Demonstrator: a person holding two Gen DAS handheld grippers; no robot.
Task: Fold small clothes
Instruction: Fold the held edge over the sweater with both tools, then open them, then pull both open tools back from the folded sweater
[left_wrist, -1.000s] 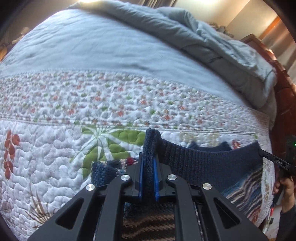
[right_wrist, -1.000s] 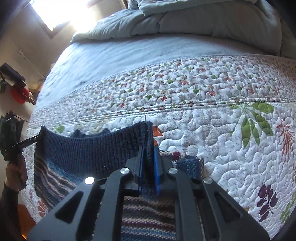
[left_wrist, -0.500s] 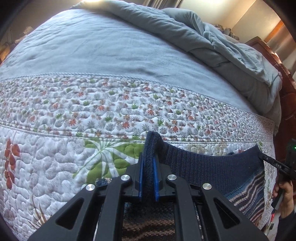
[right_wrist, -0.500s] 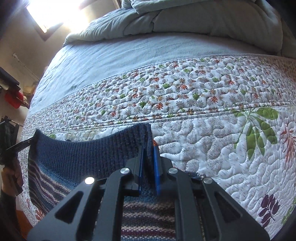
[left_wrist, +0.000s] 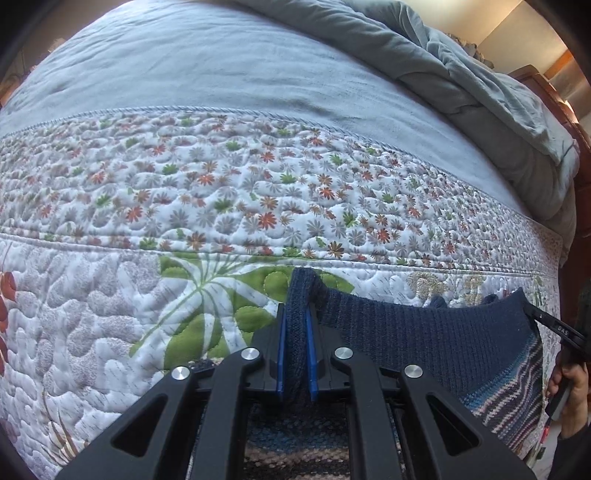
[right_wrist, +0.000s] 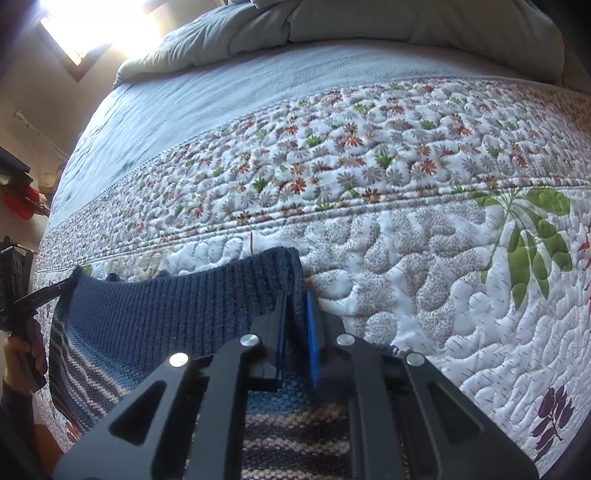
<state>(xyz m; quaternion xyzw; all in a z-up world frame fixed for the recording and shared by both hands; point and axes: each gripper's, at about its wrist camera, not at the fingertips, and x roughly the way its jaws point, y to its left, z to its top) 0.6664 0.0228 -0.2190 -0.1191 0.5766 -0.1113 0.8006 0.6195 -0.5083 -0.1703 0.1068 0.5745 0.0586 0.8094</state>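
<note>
A small knit sweater (left_wrist: 413, 339) with a navy ribbed hem and striped body is stretched between my two grippers above the quilted bedspread (left_wrist: 221, 206). My left gripper (left_wrist: 297, 317) is shut on one corner of the navy hem. My right gripper (right_wrist: 295, 306) is shut on the other corner of the hem (right_wrist: 177, 310). Each view shows the other gripper at the far edge, the right gripper (left_wrist: 554, 325) in the left wrist view and the left gripper (right_wrist: 40, 295) in the right wrist view. The striped body (right_wrist: 295, 421) hangs below the fingers, mostly hidden.
The floral quilt (right_wrist: 406, 177) covers the near half of the bed. A plain blue sheet (left_wrist: 221, 62) lies beyond it, with a bunched grey-blue duvet (left_wrist: 480, 85) at the far end. A wooden bed frame (left_wrist: 565, 107) runs along the right side.
Both grippers have carried the sweater's hem forward over the quilt, towards the floral band. The folded lower part of the sweater that showed beside the fingers is now hidden beneath them.
</note>
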